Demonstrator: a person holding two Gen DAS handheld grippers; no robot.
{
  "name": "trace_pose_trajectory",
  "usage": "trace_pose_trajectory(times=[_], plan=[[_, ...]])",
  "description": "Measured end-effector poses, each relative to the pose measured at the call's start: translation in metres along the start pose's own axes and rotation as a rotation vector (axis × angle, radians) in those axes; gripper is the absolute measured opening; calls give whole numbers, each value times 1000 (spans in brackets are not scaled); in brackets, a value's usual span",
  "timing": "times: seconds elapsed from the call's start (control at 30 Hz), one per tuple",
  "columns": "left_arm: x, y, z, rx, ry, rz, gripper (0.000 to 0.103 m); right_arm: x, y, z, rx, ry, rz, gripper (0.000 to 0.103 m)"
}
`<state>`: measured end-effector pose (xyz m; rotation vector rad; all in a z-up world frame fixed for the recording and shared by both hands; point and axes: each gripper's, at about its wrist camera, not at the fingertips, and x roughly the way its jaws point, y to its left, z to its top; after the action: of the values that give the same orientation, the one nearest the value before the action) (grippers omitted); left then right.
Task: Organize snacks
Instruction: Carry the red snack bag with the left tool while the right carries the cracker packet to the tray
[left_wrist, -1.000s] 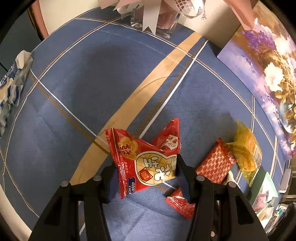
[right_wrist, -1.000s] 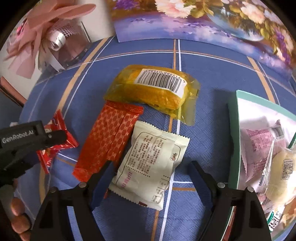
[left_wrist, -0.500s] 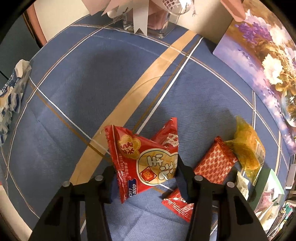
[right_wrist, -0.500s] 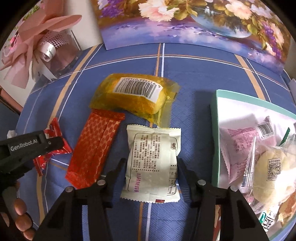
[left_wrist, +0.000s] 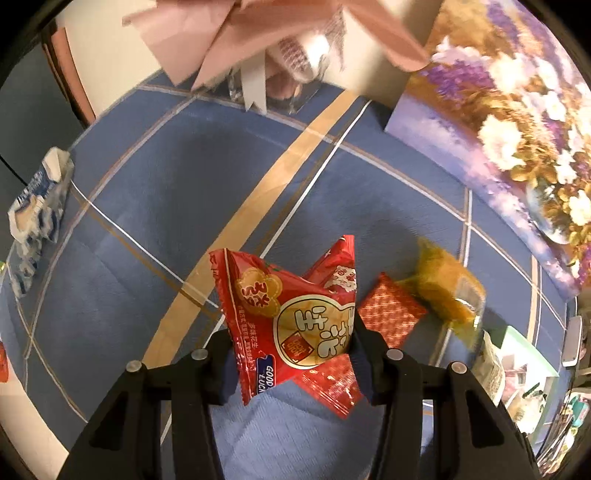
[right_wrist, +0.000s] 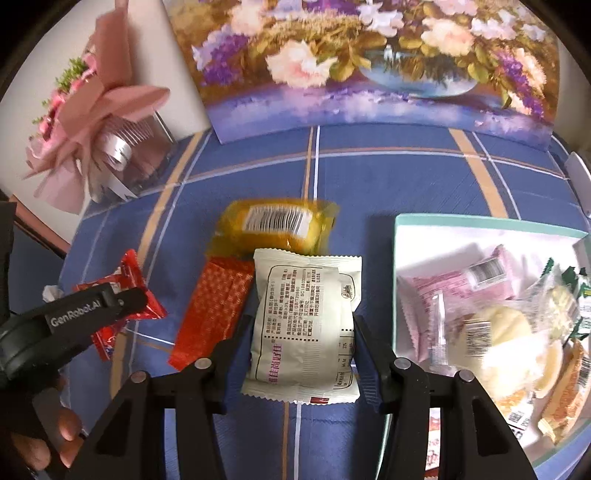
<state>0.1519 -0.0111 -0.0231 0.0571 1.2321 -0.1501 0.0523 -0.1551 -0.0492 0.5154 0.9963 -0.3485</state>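
Both grips clamped mid-body: left gripper (left_wrist: 291, 354) on light, crinkly red packet (left_wrist: 291, 325), right gripper (right_wrist: 303, 343) on soft white packet (right_wrist: 304, 325).

A matt woven blue tablecloth (right_wrist: 388, 177) with tan and white stripes lies under glossy plastic snack wrappers: a shiny red packet (left_wrist: 291, 325), a metallic-looking red patterned packet (right_wrist: 214, 310), a translucent yellow film packet (right_wrist: 273, 225), and a smoother, duller white packet (right_wrist: 306, 325) with crimped edges. The grippers are matt black plastic with small metal pins. A canvas-like flower painting (right_wrist: 369, 62) looks textured. Pink wrapping paper (right_wrist: 92, 107) looks matt, its ribbon silvery.
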Motion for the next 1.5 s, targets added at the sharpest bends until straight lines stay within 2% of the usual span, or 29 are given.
trace_pose_trajectory(times=[0.33,0.6,0.73,0.83,1.17,1.33,1.5], plan=[[-45,-20,-12,51,-92,-1,52,-29,-4,-3,21,-32,37,54],[-58,-46,-27,127,-112,-29,52,-44,-27,-15,65,-31,39,55],[-64,-66,-33,174,-121,-42,52,-51,-60,-13,126,-49,10,55],[-64,-86,-41,219,-108,-78,52,-55,-91,-11,191,-57,-24,55],[-70,-178,-93,459,-79,-169,52,-71,-193,-18,423,-66,-93,55],[-70,-211,-122,564,-67,-187,52,-81,-216,-23,460,-80,-131,55],[-66,-223,-134,607,-56,-174,52,-83,-228,-27,480,-81,-123,55]])
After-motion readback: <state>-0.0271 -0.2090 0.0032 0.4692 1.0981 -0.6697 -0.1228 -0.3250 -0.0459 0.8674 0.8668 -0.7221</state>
